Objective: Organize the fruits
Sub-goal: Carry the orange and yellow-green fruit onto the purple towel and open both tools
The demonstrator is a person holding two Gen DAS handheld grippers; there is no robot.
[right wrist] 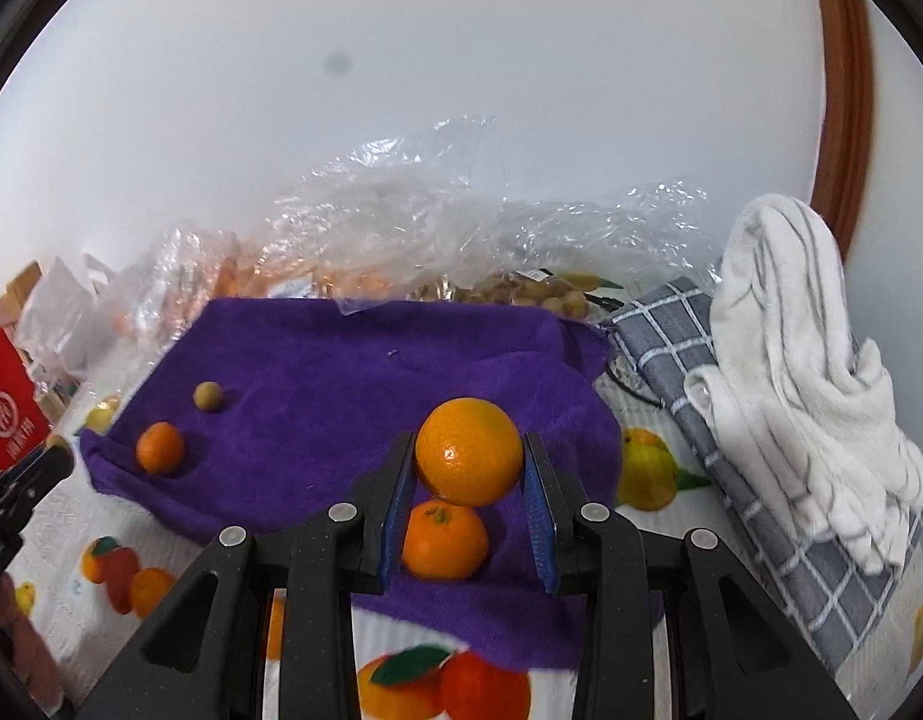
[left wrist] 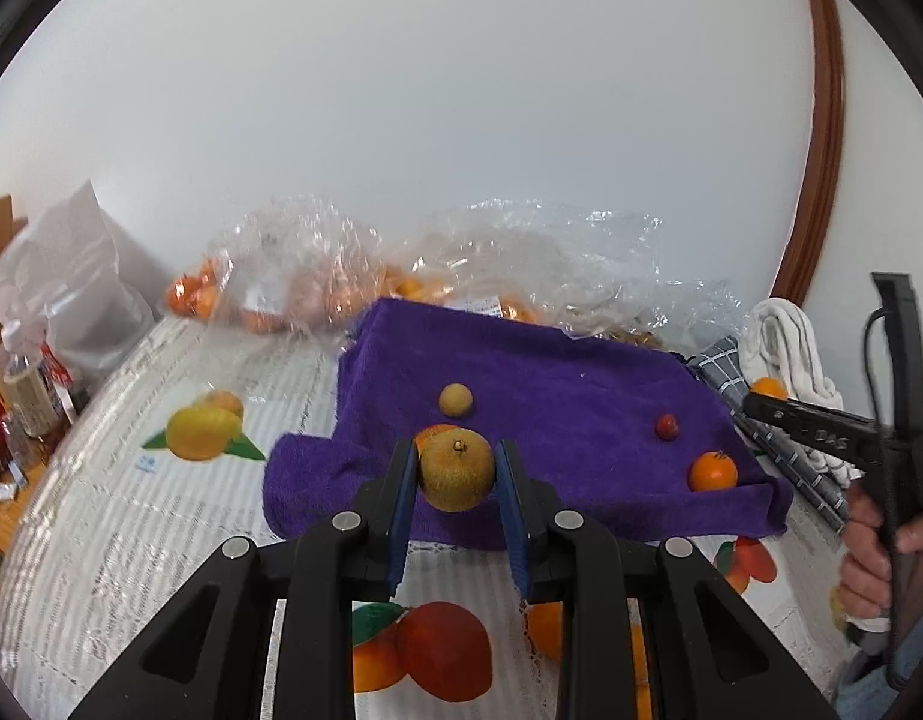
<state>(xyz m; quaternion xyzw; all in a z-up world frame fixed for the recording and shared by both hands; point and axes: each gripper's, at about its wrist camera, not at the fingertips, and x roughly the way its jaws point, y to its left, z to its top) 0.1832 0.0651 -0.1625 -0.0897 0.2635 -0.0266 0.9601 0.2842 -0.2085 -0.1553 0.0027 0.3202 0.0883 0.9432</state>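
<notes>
I am holding a yellow-brown fruit [left wrist: 457,468] pinched in my left gripper [left wrist: 455,480] above the purple towel [left wrist: 551,384]. My right gripper [right wrist: 468,480] is pinching an orange [right wrist: 468,451] over a tangerine [right wrist: 444,540] lying on the towel. The worktop's fruit-print cloth [left wrist: 131,528] is running back to clear bags [left wrist: 317,264] against a white wall. Only the right view is showing the white towel [right wrist: 809,372] fully.

White lace-textured tablecloth with printed fruit pictures [right wrist: 671,420] covers the table. Grey windowpane-check cloth [right wrist: 671,336] lies at right, with a white striped terry towel [right wrist: 785,360] heaped on it. Red box with white emblem [right wrist: 5,414] at far left. White opaque pouch [left wrist: 71,288] stands back left.
</notes>
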